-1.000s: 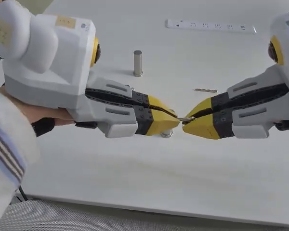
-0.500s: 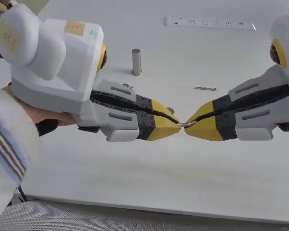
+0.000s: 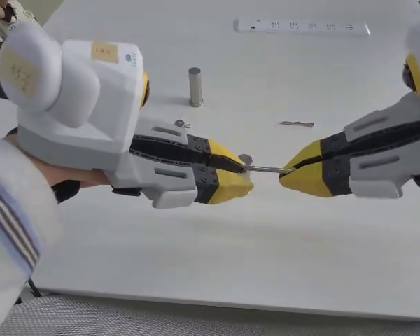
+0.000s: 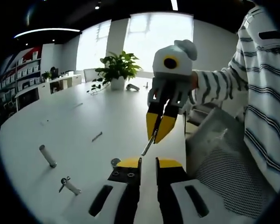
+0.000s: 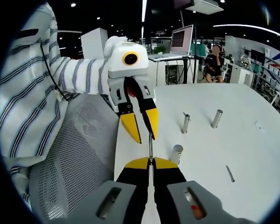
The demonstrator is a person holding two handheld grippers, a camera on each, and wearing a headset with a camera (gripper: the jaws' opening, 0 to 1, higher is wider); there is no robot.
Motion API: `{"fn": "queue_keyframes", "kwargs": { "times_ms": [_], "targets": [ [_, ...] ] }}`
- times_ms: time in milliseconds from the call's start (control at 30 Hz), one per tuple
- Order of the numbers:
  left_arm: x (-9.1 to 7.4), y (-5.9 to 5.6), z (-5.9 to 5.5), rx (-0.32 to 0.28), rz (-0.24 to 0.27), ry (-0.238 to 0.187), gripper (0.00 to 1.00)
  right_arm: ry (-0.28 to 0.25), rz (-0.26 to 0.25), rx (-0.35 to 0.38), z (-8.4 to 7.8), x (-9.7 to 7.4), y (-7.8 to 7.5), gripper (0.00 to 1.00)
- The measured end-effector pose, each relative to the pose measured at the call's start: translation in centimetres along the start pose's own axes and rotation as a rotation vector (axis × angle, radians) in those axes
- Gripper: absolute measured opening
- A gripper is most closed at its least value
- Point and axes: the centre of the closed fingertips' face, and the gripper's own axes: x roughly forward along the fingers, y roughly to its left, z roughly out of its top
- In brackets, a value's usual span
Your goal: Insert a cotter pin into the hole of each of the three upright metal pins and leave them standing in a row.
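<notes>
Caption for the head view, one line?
Right claw holds a cotter pin out to the open left claw; a metal pin stands behind.

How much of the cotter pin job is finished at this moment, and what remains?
One fitted pin already appears to carry a cotter pin. The right claw grips a second cotter pin close to the nearest upright pin, not yet inserted. The far pin is bare; a spare cotter pin lies on the table.

Bright open office around a broad white worktable (image 3: 196, 245).
Large sunlit windows (image 4: 144, 37), potted green plant (image 4: 115, 69), grey mesh chair (image 5: 84, 154), ceiling strip lights (image 5: 143, 9), perhaps white shelving (image 4: 23, 74) along one wall.
</notes>
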Motion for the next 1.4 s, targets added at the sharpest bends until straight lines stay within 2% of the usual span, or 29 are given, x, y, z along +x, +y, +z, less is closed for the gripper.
{"fn": "queue_keyframes", "kwargs": {
  "times_ms": [367,500,733,1000,1400],
  "targets": [
    [-0.3,2.6,-1.0,-0.032,0.045,0.010,0.11,0.031,-0.053,0.039,-1.7,0.3,-2.6,0.00],
    [0.0,3.7,-1.5,-0.037,0.064,0.024,0.13,0.051,-0.077,0.029,-2.4,0.4,-3.5,0.00],
    [0.9,6.0,-2.0,-0.046,0.136,0.033,0.16,0.067,-0.099,0.044,-3.3,0.7,-4.6,0.00],
    [2.1,6.1,-2.1,-0.022,0.117,0.054,0.21,0.095,-0.103,0.014,-3.7,1.4,-4.9,0.00],
    [2.9,6.2,-2.9,0.031,0.093,0.109,0.17,0.107,-0.081,0.002,-3.7,2.3,-4.3,0.00]
  ]
}}
